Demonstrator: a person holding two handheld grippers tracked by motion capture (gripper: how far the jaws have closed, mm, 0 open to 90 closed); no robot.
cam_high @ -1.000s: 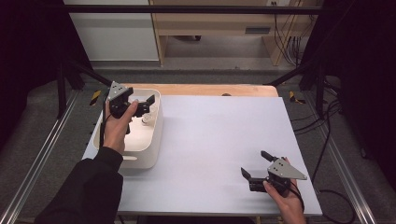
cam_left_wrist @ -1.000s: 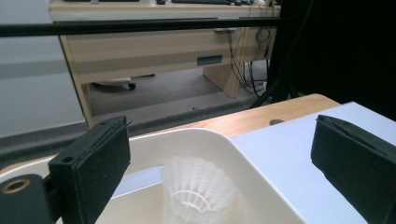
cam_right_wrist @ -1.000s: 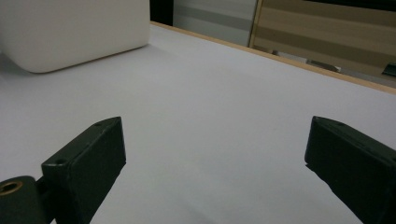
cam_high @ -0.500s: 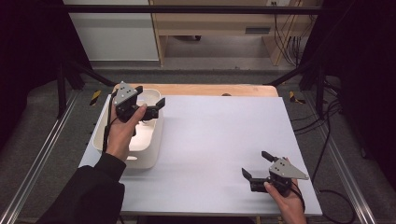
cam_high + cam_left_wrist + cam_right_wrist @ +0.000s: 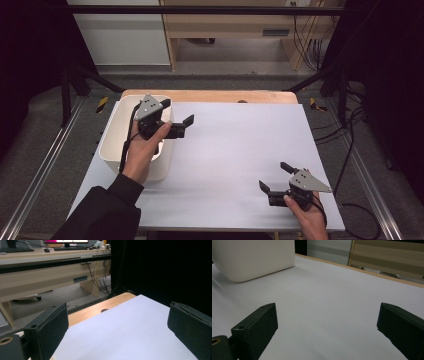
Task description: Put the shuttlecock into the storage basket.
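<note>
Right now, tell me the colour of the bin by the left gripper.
White bin; clearest in the high view.

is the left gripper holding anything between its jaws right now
No, the left gripper has its jaws wide apart, with only the bare white table sheet between them.

A white plastic tub (image 5: 115,145) sits at the left edge of the white worktop (image 5: 240,150), toward its far side. It is rectangular with rounded corners, smooth walls and an open top, and stands upright, its long side running away from the person. A hand partly covers its inside, so its contents cannot be made out. In the right gripper view the tub (image 5: 254,257) appears as a plain, cream-white, rounded wall resting flat on the worktop (image 5: 332,302).
</note>
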